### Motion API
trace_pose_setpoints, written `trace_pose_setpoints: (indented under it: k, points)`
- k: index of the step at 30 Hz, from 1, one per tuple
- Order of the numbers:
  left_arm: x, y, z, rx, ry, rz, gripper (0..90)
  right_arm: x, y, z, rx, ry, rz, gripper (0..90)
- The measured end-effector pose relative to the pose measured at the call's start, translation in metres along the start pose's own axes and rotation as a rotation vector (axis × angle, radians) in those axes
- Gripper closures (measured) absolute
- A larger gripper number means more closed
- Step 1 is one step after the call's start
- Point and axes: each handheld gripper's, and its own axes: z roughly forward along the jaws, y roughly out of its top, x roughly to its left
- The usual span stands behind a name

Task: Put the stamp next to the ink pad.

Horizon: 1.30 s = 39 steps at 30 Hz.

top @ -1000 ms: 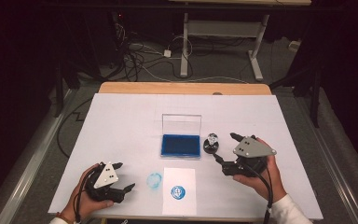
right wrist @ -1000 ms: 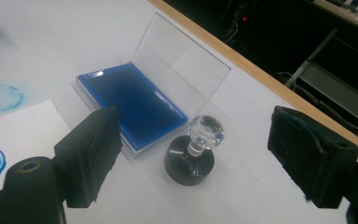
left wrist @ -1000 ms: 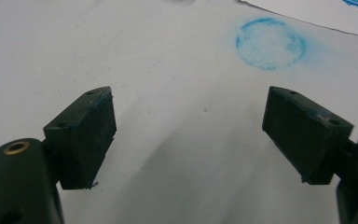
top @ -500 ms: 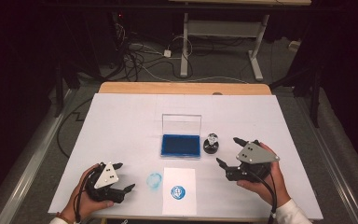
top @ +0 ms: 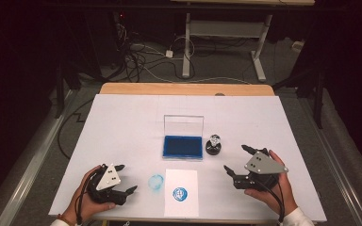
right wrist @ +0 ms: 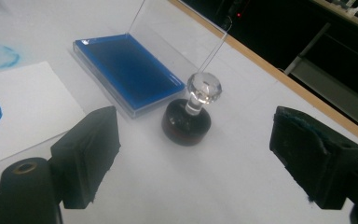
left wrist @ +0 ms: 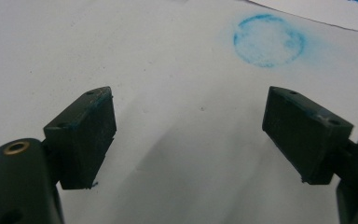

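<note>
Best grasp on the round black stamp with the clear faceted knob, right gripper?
Grip the clear faceted knob of the round black stamp, or the thin neck under it. The stamp stands upright, so the knob sticks up free above the low, wide base. Bring the right gripper, jaws open, from its own side; the open blue ink pad crowds the other flank.

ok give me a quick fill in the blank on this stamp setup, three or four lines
1. The ink pad holds ____ ink, and its clear lid stands open.
2. The stamp has a clear ____ on its dark base.
3. The sheet of paper bears ____ round blue print.
4. The right gripper has its jaws ____, with the stamp ahead of them.

Missing words: blue; knob; one; open
</note>
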Motion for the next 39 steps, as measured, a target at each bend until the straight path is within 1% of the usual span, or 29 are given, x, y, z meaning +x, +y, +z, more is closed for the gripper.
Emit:
trace_pose_setpoints:
  k: [4, 8, 14, 17, 18, 21, 23, 25, 28, 30, 33, 38, 39]
  points:
    - [0.000, 0.000, 0.000, -0.001, 0.001, -0.002, 16.8, 0.001, -0.007, -0.002, 0.003, -0.018, -0.003, 16.1]
    - [0.001, 0.001, 0.000, -0.004, 0.006, -0.002, 16.8, 0.000, -0.013, -0.004, 0.004, -0.024, 0.002, 16.1]
    - [0.002, 0.003, -0.002, -0.018, 0.018, 0.001, 16.8, -0.004, -0.029, -0.008, 0.003, -0.033, 0.044, 16.1]
    - [0.004, 0.005, -0.004, -0.028, 0.024, 0.001, 16.8, -0.006, -0.038, -0.009, 0.019, -0.043, 0.060, 16.1]
    - [0.004, 0.005, -0.005, -0.035, 0.028, -0.001, 16.8, -0.006, -0.041, -0.010, 0.022, -0.046, 0.074, 16.1]
    - [0.005, 0.006, -0.007, -0.049, 0.030, -0.013, 16.8, -0.006, -0.051, -0.010, 0.046, -0.064, 0.095, 16.1]
    - [0.004, 0.006, -0.008, -0.047, 0.037, -0.012, 16.8, -0.004, -0.056, -0.011, 0.069, -0.072, 0.087, 16.1]
    - [0.004, 0.006, -0.009, -0.050, 0.040, -0.013, 16.8, -0.004, -0.059, -0.012, 0.073, -0.073, 0.082, 16.1]
    - [0.003, 0.006, -0.010, -0.052, 0.044, -0.012, 16.8, -0.004, -0.061, -0.016, 0.064, -0.096, 0.093, 16.1]
    - [0.003, 0.007, -0.011, -0.052, 0.046, -0.010, 16.7, -0.004, -0.061, -0.017, 0.053, -0.097, 0.099, 16.1]
    - [0.003, 0.007, -0.011, -0.063, 0.041, -0.012, 16.8, -0.004, -0.060, -0.018, 0.047, -0.104, 0.090, 16.1]
    - [0.002, 0.004, -0.012, -0.059, 0.035, -0.003, 16.8, -0.003, -0.059, -0.020, 0.047, -0.105, 0.089, 16.1]
    - [0.002, 0.004, -0.013, -0.059, 0.036, 0.000, 16.8, -0.002, -0.058, -0.020, 0.039, -0.108, 0.087, 16.1]
